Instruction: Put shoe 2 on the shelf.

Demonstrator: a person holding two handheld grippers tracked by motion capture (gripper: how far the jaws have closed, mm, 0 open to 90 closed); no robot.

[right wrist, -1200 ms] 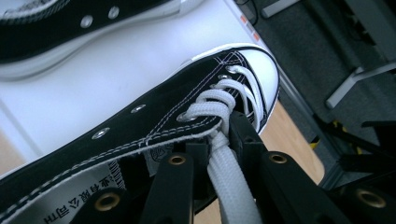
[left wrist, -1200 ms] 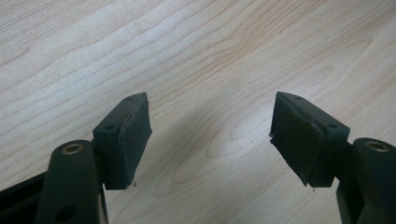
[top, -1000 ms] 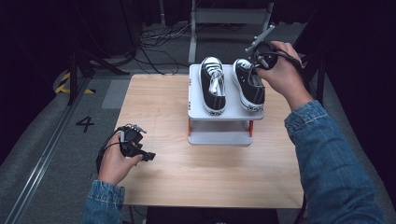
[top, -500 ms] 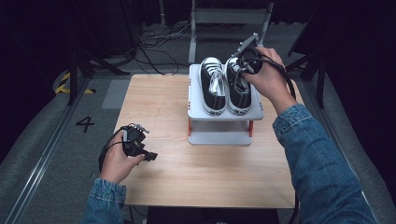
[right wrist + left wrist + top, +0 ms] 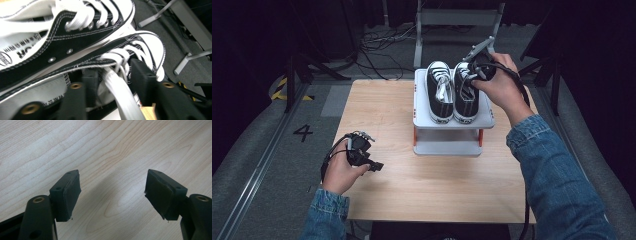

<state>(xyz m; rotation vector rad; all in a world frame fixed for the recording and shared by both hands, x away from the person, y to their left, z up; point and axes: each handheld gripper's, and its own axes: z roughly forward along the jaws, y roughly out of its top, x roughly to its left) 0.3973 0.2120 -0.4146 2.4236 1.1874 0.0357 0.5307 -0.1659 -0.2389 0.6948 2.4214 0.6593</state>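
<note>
Your right gripper (image 5: 113,82) was black with brass-coloured rivets, and it sat on a black canvas sneaker (image 5: 466,92) with white laces, a white toe cap and white stitching along the eyelet band. The second sneaker (image 5: 438,90) matched it: black upper, white laces, silver eyelets, white sole edged by a thin black line, black lettering on its white insole. The rack (image 5: 484,120) under them was light grey with orange-red posts. Your left gripper (image 5: 112,195) was black throughout. The table (image 5: 382,105) was pale wood with a wavy brown grain. Your sleeves (image 5: 557,170) were blue denim
</note>
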